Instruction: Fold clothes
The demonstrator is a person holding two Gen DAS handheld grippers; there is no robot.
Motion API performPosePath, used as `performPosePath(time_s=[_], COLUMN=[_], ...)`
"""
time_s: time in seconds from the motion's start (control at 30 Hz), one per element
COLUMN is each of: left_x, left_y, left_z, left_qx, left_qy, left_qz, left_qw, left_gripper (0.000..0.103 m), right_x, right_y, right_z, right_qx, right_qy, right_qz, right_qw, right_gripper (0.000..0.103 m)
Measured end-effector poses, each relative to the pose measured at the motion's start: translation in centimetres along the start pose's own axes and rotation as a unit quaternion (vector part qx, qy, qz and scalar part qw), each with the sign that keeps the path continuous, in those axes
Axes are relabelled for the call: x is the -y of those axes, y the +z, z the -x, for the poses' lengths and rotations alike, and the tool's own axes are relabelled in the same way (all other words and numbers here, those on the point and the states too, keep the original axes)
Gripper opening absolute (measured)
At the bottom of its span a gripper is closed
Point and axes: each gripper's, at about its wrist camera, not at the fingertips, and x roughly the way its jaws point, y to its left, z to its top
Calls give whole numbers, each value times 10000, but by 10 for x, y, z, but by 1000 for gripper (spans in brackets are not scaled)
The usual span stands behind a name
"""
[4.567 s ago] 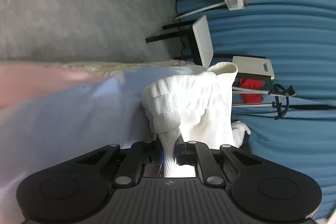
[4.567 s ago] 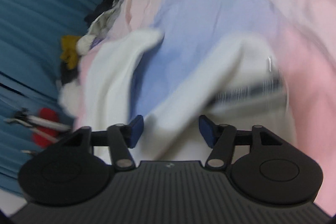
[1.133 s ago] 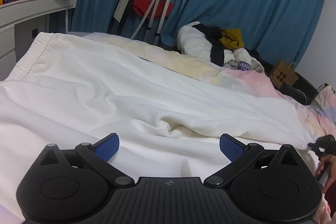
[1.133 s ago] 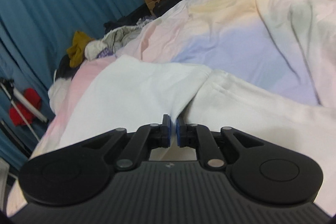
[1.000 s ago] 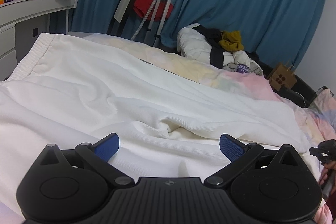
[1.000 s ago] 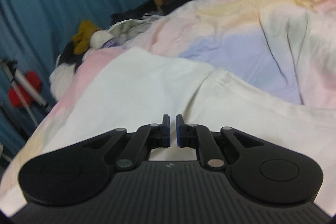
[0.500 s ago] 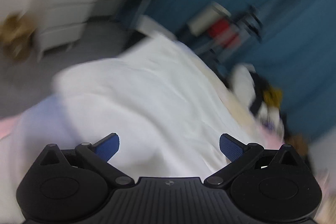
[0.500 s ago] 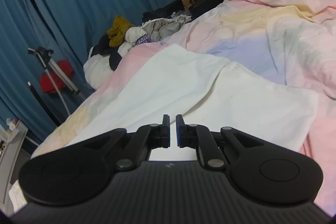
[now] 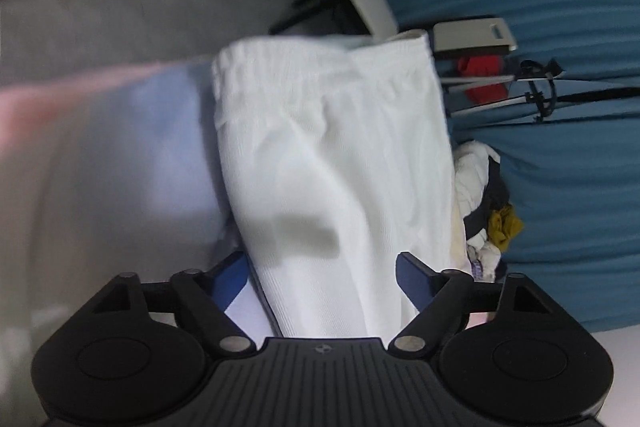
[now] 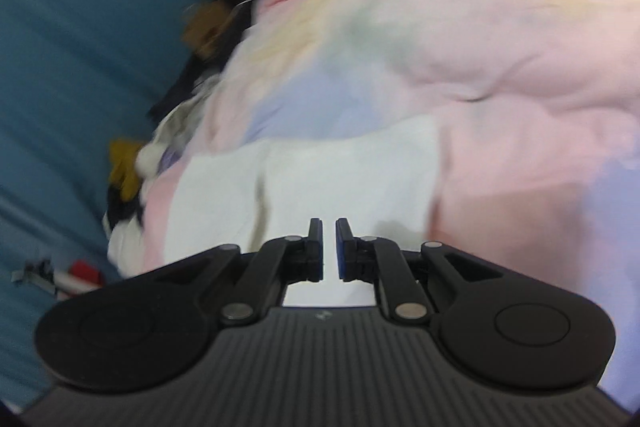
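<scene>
Left gripper point(image 9: 322, 273) closing astride white trousers point(image 9: 332, 155) on the bedspread point(image 9: 120, 131).

White pants point(image 9: 332, 163) lie flat on my bed, folded lengthwise, elastic waistband at 12 o'clock, legs running back toward 6, slightly wrinkled.

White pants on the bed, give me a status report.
Left tongs closing around the white pants, pads not yet pressing. Right tongs opening slightly, nothing between them. Nothing in the way on the pastel duvet.
</scene>
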Motion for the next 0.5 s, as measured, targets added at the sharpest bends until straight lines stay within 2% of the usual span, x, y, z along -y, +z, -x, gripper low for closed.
performPosePath(time_s=[0.07,0.13,0.2,0.3,0.43,0.47,0.5], left_x=[-7,-11,-13,-15,-17,-16,-15], left_y=[8,13,15,16,17,17,16], left_z=[-7,-11,-13,-18,-19,-19,-18], left_qx=[-106,-115,-90,-32,83,114,147], left_qy=[-43,-65,-87,-95,-128,-152,-167], left_qz=[186,262,291,296,271,256,216], left_qw=[9998,9996,9995,9995,9995,9995,9995], left_gripper=[70,64,61,54,36,31,29], right_x=[10,15,21,21,15,14,14], right_y=[2,0,-2,-2,-1,2,3], right_z=[-3,-9,-15,-32,-61,-67,-72], right_qx=[34,-22,-78,-296,-346,-293,-241], right_qy=[-206,-288,-370,-252,-304,-274,-266], right_qz=[-147,-311,-476,-496,-188,-76,14], right_qw=[9997,9991,9982,9980,9988,9992,9994], right_gripper=[24,51,59,60,59,57,49])
